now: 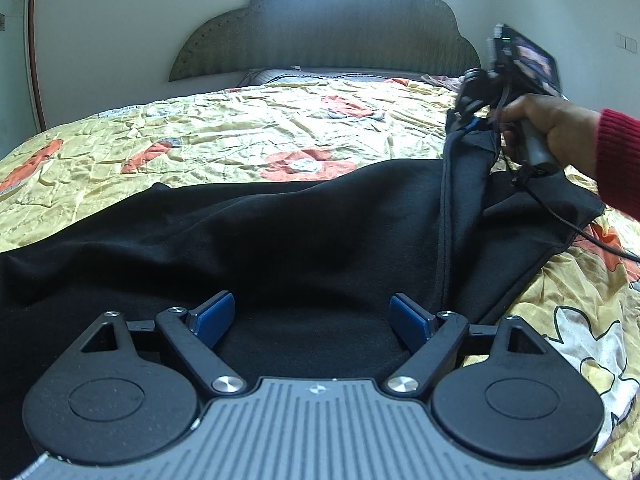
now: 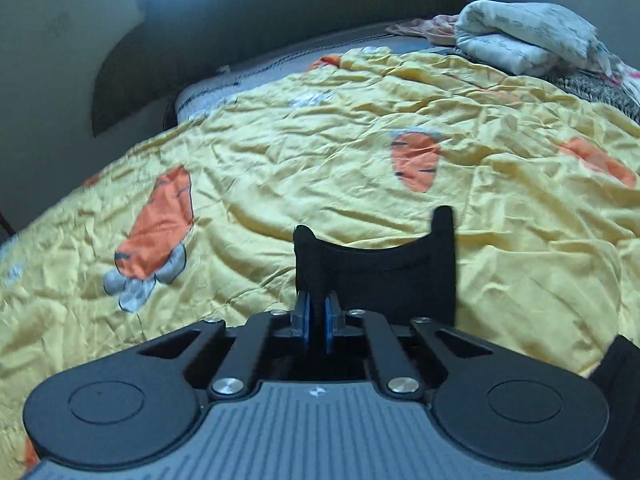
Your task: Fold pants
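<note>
Right tool [image 2: 318, 312] pinches black pants [image 2: 376, 276]; left tool [image 1: 312, 320] gapes wide.

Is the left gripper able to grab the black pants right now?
Probably yes. The left gripper is open, its blue pads spread just above the black pants, with nothing between them. The right gripper already pinches another part of the cloth.
</note>
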A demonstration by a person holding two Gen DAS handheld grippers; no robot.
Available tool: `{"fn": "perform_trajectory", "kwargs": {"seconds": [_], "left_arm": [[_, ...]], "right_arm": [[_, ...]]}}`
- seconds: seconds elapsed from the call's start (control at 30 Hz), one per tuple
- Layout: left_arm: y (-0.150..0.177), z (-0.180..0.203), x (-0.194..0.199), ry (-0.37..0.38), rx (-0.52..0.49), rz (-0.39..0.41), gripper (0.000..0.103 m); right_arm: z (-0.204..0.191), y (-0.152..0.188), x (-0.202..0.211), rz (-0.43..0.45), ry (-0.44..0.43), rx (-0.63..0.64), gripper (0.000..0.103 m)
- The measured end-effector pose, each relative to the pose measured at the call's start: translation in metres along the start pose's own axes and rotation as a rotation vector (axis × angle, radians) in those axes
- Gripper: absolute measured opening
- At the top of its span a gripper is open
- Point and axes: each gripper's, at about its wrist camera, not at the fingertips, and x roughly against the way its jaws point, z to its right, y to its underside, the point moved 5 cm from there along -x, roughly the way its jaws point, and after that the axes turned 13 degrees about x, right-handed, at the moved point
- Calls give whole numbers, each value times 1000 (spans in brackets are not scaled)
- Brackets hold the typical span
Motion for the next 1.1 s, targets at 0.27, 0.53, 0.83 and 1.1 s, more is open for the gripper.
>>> {"fn": "perform_trajectory", "kwargs": {"seconds": [0.27,0.53,0.83,1.1], "left_arm": [[-6,8,17,19,-22,27,85],[-4,55,17,106,-142,4,86],[3,98,8,131,-263,1,86],[-1,100,1,112,-247,-15,86]], "right_arm": [[74,30,83,114,-151,-248,5],[153,74,123,145,-143,-403,5],[168,93,96,78,-279,-534,13],[145,91,98,115,-473,-575,38]]}}
